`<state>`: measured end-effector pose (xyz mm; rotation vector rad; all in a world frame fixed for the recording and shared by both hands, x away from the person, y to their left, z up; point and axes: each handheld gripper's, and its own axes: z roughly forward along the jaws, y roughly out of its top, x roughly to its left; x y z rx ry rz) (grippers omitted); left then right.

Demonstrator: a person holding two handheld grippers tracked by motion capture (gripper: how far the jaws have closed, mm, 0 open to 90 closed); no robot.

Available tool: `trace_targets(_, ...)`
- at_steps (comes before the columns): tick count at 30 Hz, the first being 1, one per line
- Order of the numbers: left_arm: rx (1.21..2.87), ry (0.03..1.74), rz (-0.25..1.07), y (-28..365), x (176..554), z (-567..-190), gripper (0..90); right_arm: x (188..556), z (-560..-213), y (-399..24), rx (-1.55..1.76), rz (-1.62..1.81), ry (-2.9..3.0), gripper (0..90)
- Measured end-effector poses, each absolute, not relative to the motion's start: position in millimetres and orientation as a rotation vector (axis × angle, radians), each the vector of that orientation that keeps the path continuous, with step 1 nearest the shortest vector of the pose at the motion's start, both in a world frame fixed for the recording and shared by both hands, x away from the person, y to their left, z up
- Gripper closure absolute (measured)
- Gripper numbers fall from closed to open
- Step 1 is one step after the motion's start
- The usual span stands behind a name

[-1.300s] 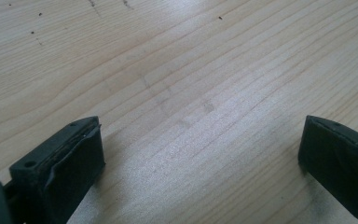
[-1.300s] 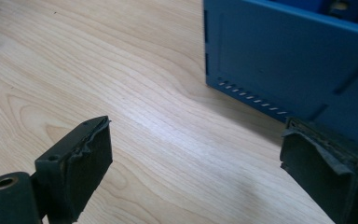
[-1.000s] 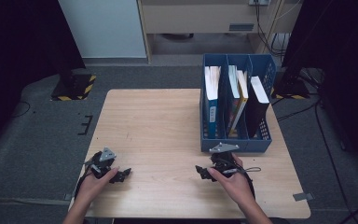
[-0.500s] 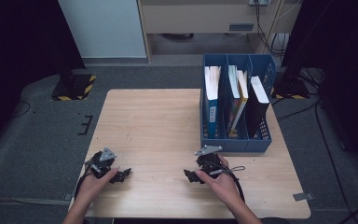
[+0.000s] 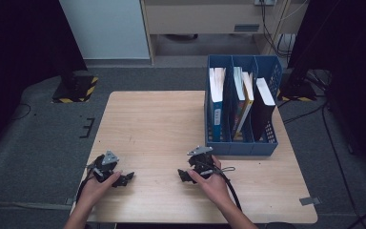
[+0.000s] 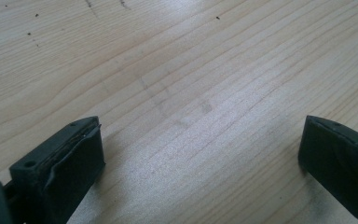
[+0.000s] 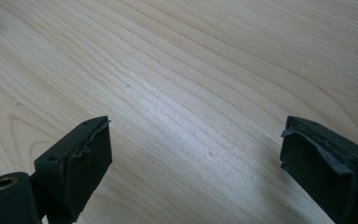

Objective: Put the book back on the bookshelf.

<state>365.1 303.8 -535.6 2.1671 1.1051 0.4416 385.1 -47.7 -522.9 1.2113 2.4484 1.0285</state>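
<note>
Our left gripper [image 6: 200,154] rests with its jaws spread wide over bare wood grain, nothing between them, and our right gripper [image 7: 196,158] stands the same way, wide open and empty above the wooden table [image 5: 152,119]. From the high view, both hands sit low at the near edge, the left gripper [image 5: 126,177] by the near-left corner, the right gripper [image 5: 183,175] nearer the middle and closest to the blue file rack [image 5: 240,147]. That rack stands on the table's right side, just beyond our right hand, its three compartments holding upright books and a black binder [image 5: 263,102]. We judge the filing done, or not yet begun: everything stands racked, no book lies loose, and we have nothing in hand.
</note>
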Motion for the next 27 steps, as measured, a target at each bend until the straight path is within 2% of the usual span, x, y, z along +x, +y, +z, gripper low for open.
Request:
trace_targets(12, 2.168, 1.102, 0.441, 304, 365, -536, 0.0, 394, -533, -43, 1.226, 0.970, 2.375, 9.1)
trace_targets(27, 2.168, 1.099, 0.440, 303, 365, -536, 0.0, 392, -539, -39, 1.240, 0.958, 2.305, 2.3)
